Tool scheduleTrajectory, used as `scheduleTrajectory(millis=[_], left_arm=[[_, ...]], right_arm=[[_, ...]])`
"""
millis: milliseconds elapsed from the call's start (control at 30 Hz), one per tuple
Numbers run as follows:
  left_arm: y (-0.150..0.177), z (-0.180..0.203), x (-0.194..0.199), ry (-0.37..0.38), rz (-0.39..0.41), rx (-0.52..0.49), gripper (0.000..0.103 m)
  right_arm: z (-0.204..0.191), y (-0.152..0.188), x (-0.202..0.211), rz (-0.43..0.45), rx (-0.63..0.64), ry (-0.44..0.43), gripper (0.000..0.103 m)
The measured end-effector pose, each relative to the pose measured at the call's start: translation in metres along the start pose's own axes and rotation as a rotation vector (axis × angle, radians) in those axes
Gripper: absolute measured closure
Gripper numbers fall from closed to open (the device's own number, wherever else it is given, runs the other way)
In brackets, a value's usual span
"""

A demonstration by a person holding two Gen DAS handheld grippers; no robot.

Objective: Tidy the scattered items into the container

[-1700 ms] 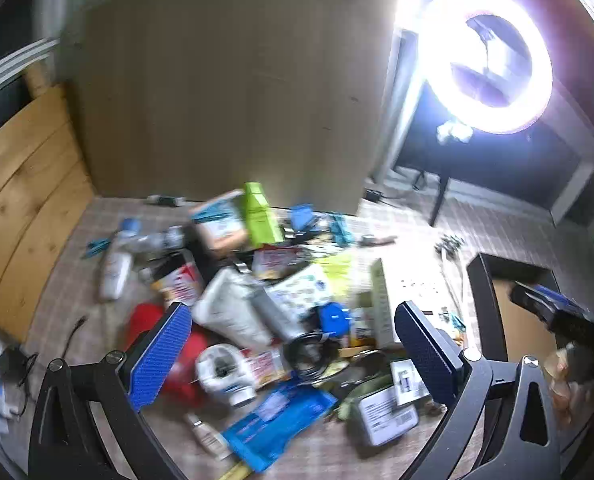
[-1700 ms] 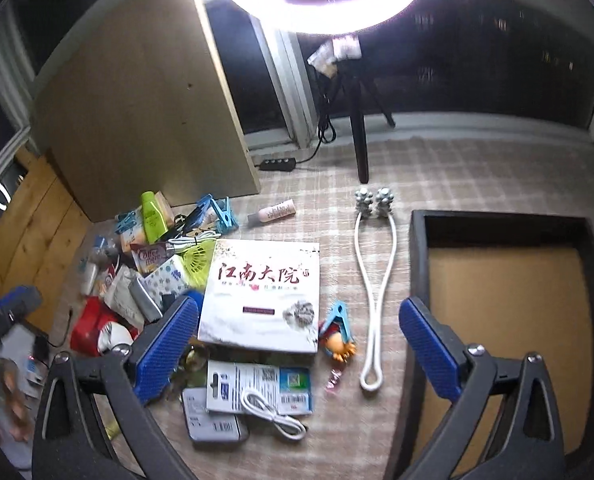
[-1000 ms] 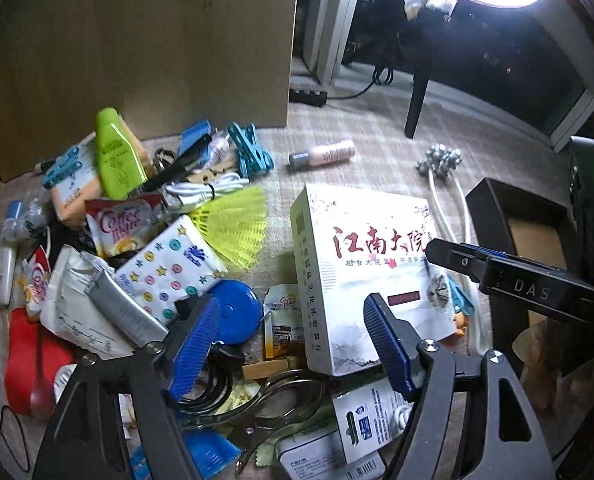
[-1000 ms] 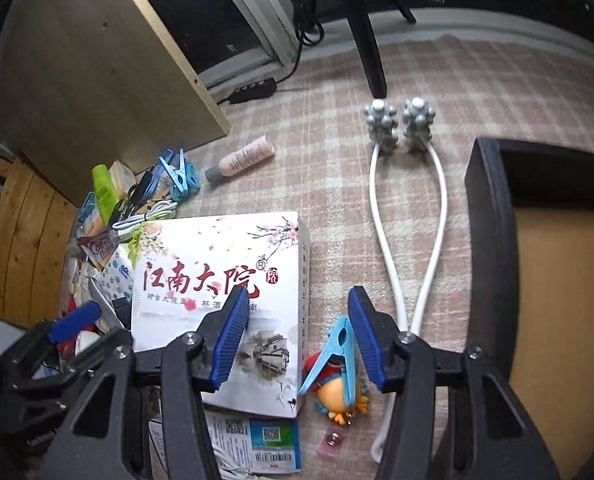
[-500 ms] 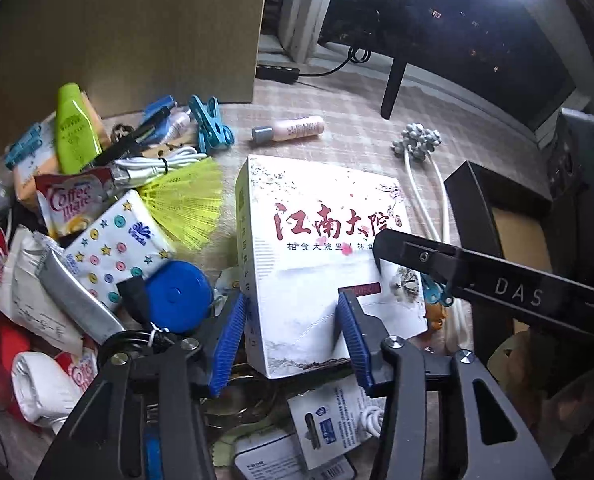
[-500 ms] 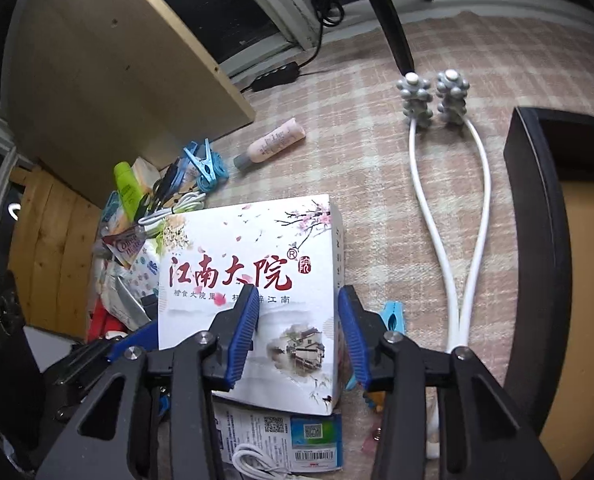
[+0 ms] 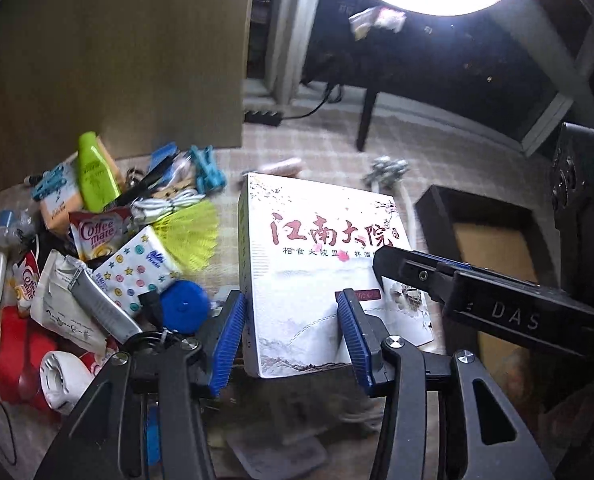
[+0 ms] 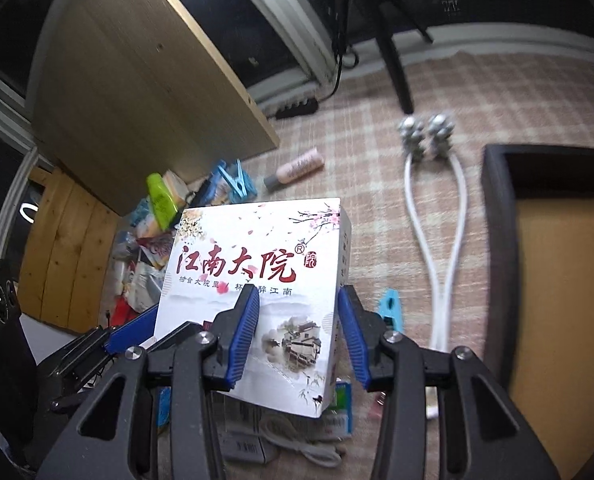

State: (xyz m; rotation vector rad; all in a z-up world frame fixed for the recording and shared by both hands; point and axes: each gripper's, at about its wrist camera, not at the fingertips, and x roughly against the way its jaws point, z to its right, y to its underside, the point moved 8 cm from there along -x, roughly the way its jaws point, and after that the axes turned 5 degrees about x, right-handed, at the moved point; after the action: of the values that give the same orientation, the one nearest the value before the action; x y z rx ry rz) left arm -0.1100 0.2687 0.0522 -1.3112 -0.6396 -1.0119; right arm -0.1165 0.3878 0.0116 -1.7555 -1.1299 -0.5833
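A white flat box with red Chinese characters is held by both grippers and tilted up off the floor. My left gripper is shut on the box's left edge. My right gripper is shut on its right edge, one finger on the printed face. The black container with a brown bottom stands to the right, and shows in the left wrist view behind the right gripper's body.
A pile of scattered items lies left: green bottle, Coffee mate sachet, blue round case, yellow fan. A white massager, pink tube and blue clip lie on the checked mat. A wooden board stands behind.
Both grippers came down onto the box and closed on its opposite edges. The box has since lifted and tilted up off the floor.
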Motion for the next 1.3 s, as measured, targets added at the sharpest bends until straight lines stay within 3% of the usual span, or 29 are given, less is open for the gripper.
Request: scheduleTrajectory(millis=[133, 300, 567, 800, 933, 1100, 1300], left_arm=[[0.004, 0.04, 0.015, 0.034, 0.031, -0.054, 0.059], [0.02, 0.114, 0.019, 0.122, 0.038, -0.151, 0.055], [0.064, 0.239, 0.011, 0.276, -0.028, -0.346, 0.054], [0.093, 0.31, 0.011, 0.317, -0.049, -0.527, 0.05], [0.088, 0.308, 0.011, 0.308, -0.053, -0.508, 0.05], [0.068, 0.279, 0.01, 0.27, -0.048, -0.455, 0.051], [0.032, 0.216, -0.006, 0.195, -0.045, -0.35, 0.051]], right_arm=[[0.016, 0.005, 0.044, 0.054, 0.006, 0.044, 0.062], [0.066, 0.024, 0.107, 0.11, -0.06, 0.112, 0.062], [0.172, 0.079, 0.21, 0.164, -0.204, 0.27, 0.062], [0.226, 0.112, 0.27, 0.198, -0.278, 0.385, 0.062], [0.246, 0.12, 0.286, 0.22, -0.344, 0.465, 0.062], [0.236, 0.107, 0.278, 0.224, -0.295, 0.432, 0.062], [0.187, 0.068, 0.24, 0.199, -0.17, 0.35, 0.062]])
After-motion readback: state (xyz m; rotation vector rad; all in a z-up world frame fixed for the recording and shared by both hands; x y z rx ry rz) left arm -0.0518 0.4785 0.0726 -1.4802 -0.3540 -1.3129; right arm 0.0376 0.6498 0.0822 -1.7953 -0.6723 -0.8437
